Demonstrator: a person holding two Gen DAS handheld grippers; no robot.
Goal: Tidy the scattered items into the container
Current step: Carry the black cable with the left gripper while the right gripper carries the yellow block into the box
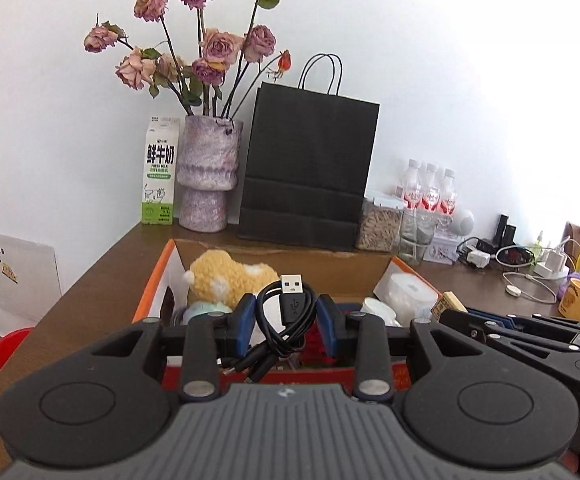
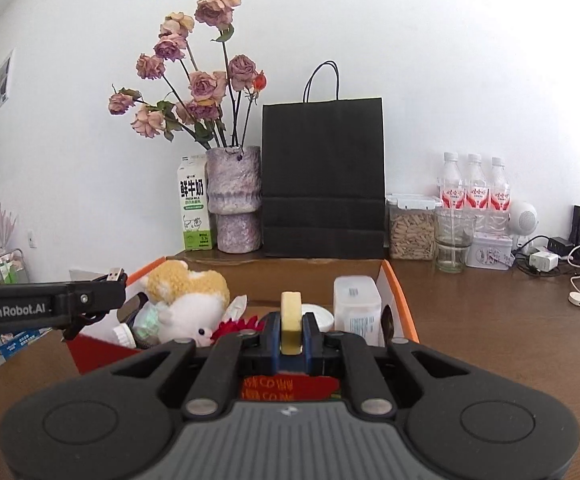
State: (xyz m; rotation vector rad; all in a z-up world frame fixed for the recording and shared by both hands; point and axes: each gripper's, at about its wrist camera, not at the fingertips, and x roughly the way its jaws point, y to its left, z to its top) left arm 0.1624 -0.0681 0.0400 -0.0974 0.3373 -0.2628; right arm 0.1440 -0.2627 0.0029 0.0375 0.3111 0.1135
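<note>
An open cardboard box (image 1: 329, 266) (image 2: 313, 276) with orange-edged flaps sits on the brown table. Inside lie a yellow plush toy (image 1: 230, 278) (image 2: 186, 292), a white plastic container (image 2: 357, 312) and other small items. My left gripper (image 1: 288, 316) is shut on a coiled black USB cable (image 1: 286, 312), held above the box's near side, its plug pointing up. My right gripper (image 2: 291, 328) is shut on a pale yellow tape roll (image 2: 291, 320), also over the box's near edge. The left gripper (image 2: 102, 300) shows from the side in the right wrist view.
Behind the box stand a milk carton (image 1: 158, 172), a purple vase of dried roses (image 1: 208, 176) and a black paper bag (image 1: 309, 172). To the right are a jar of seeds (image 2: 411, 228), a glass (image 2: 453, 240), water bottles (image 2: 475, 188), chargers, cables and a yellow mug (image 1: 579, 300).
</note>
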